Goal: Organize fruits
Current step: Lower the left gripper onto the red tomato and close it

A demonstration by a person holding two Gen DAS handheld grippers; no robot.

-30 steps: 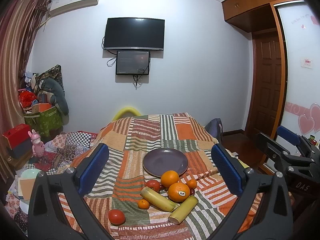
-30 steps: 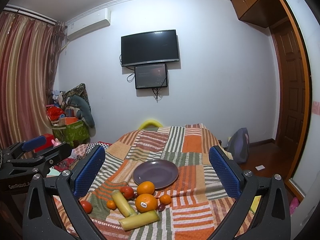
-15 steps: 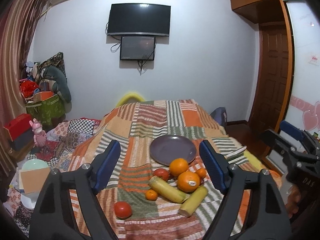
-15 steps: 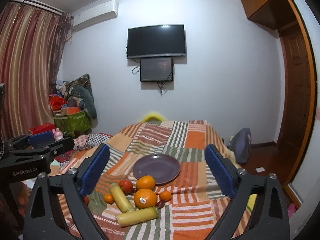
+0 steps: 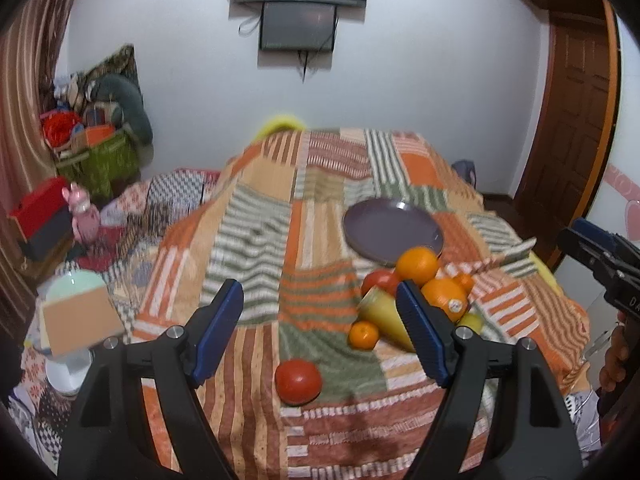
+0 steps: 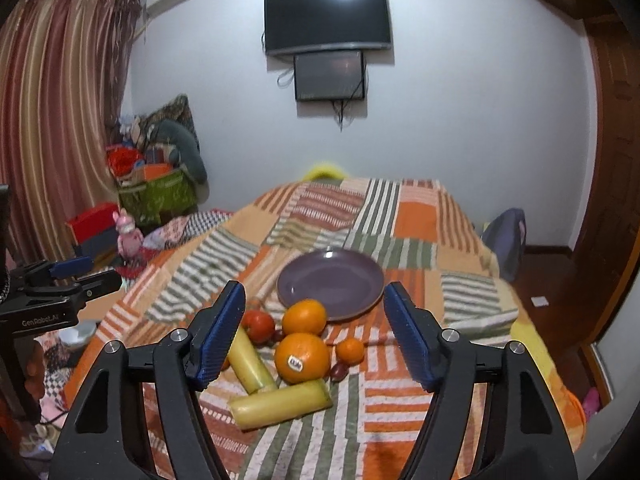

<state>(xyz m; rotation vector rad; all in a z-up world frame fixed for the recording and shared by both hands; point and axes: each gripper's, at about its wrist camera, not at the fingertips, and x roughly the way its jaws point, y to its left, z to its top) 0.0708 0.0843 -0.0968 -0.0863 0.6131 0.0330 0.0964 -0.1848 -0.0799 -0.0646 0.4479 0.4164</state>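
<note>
Change: my left gripper (image 5: 320,322) and my right gripper (image 6: 314,326) sit lower and nearer the fruit than a second ago, with the wall screens pushed up to the top of both views. Both pairs of jaws have just been closing from their widest.
Jaws: both pairs stand apart, with nothing between the pads; neither touches a fruit.
Meaning: I judge this as the approach, with the gap being set to fruit width. No fruit has gone to the plate (image 6: 352,300) yet, so the sorting is at its start.
Fruit: the pile lies on the patchwork bedspread (image 5: 256,248). For my right jaws it is straight ahead and below: the stickered orange (image 6: 302,358) centred, a second orange (image 6: 305,317) beyond it, two yellow cylinder pieces (image 6: 280,404) nearer and to the left pad's side, a small mandarin (image 6: 350,351) towards the right pad.
Left side: a lone tomato (image 5: 298,376) lies just below the gap of my left jaws, apart from the pile, which sits behind my right pad.
Plate: bare, just past the pile, ahead of both jaws.
Pose: both grippers tilt downwards towards the bed; each shows at the edge of the other's view, held well apart.
</note>
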